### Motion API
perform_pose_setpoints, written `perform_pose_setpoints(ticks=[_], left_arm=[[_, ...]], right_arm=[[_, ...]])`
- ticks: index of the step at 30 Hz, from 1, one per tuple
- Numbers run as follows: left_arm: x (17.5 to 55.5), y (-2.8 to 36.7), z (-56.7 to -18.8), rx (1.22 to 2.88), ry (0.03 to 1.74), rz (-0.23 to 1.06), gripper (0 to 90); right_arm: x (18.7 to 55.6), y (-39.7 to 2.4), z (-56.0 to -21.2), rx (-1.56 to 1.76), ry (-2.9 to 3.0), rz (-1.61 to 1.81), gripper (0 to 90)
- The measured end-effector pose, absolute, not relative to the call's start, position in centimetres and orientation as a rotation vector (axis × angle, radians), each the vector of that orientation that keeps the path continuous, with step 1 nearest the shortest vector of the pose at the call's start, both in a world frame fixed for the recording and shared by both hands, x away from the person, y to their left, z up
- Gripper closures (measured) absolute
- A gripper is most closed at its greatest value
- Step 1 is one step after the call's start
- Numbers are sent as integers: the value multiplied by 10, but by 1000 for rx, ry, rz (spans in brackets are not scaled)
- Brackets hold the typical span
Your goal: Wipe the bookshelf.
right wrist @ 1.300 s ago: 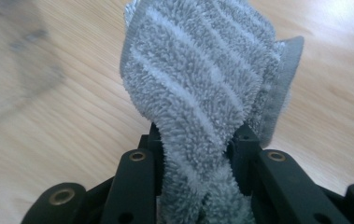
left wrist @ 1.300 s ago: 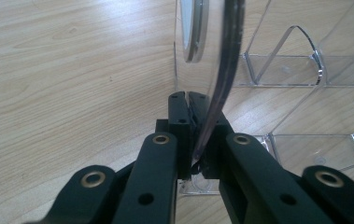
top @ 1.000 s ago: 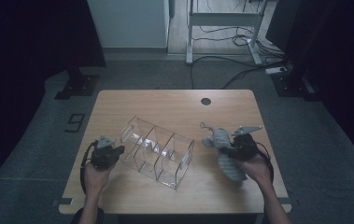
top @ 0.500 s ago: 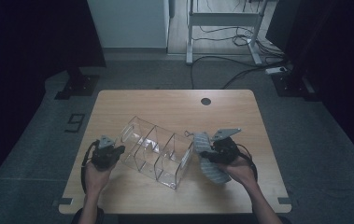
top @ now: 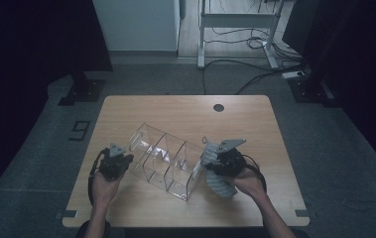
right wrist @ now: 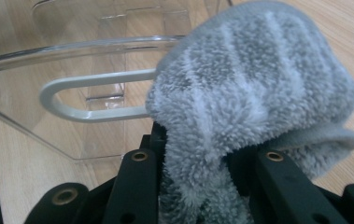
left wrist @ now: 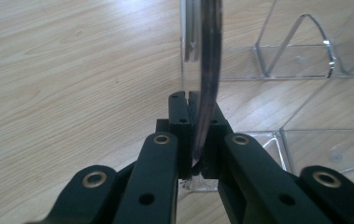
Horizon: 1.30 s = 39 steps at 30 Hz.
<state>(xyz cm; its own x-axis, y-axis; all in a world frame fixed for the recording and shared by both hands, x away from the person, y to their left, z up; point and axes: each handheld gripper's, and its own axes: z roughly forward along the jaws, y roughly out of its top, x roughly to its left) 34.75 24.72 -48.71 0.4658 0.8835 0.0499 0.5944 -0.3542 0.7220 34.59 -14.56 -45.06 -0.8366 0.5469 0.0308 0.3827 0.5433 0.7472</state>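
Wooden desk (top: 175,111) seen from above, with a clear plastic organizer (top: 168,161) lying at a slant near its front half; the organizer is divided into several compartments. The left gripper (top: 117,161) stands at the organizer's left end, held by the person's left hand (top: 105,183). In the left gripper view its two black jaws are together on the thin edge of a clear wall (left wrist: 205,70) of the organizer, the pads pressing the plastic from both sides; further compartments lie to the right on the desk. The right gripper (top: 214,166), held by the right hand (top: 249,182), stands just beside the organizer's right end. Its jaws are clamped on a grey striped cloth (top: 220,181), which hangs below and in front of the gripper over the desk. In the right gripper view the fluffy cloth (right wrist: 254,93) bulges up between the jaws and folds over toward the right, lying against the curved rim of the organizer's end wall (right wrist: 72,51); whether it presses on the rim cannot be told. A pale rounded slot (right wrist: 95,100) shows through the clear wall just left of the cloth. A dark round hole (top: 219,107) sits in the desk near its far edge, well apart from both grippers.
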Motion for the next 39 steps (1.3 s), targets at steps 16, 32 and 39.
perform_pose_setpoints(ticks=[16,32,39], left_arm=[[347,245,-487,2077,1242,596,867],[347,243,-486,2073,1276,597,863],[346,243,-486,2077,1282,597,864]], right_arm=[[319,-125,-443,645,2651,1191,699],[291,-109,-440,529,2716,1166,697],[281,-102,-439,482,2756,1175,696]])
